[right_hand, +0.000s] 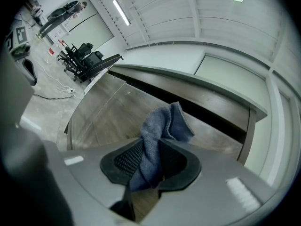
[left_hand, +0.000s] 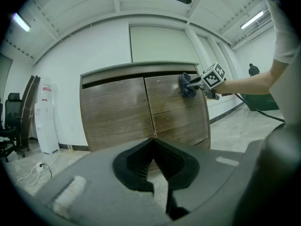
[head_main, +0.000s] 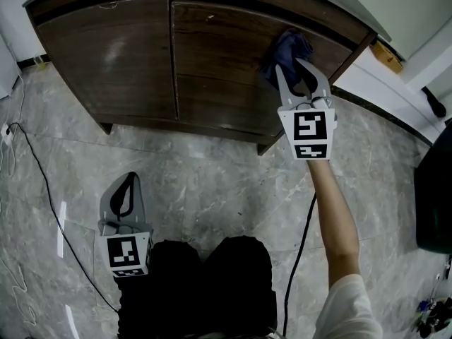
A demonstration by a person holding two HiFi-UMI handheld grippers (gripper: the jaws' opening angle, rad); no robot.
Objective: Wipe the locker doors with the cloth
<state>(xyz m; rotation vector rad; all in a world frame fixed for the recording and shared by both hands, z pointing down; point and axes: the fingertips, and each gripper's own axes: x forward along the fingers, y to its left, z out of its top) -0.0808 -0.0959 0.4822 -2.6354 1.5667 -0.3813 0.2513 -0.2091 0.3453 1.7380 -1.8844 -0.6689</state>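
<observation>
A dark wooden locker with two doors fills the top of the head view: the left door [head_main: 113, 55] and the right door [head_main: 233, 55]. My right gripper [head_main: 302, 68] is shut on a blue cloth [head_main: 286, 54], [right_hand: 160, 135], which presses against the upper part of the right door near its right edge. The left gripper view shows the same cloth [left_hand: 186, 84] on that door [left_hand: 176, 112]. My left gripper [head_main: 126, 189] hangs low over the floor, away from the locker, its jaws closed together with nothing between them [left_hand: 153, 166].
Grey marble-look floor [head_main: 212, 182] lies in front of the locker. A black cable [head_main: 42, 182] runs along the floor at the left, another [head_main: 300, 253] trails by my right arm. A white wall base [head_main: 395, 97] stands to the right of the locker. A water dispenser [left_hand: 45, 121] stands left of it.
</observation>
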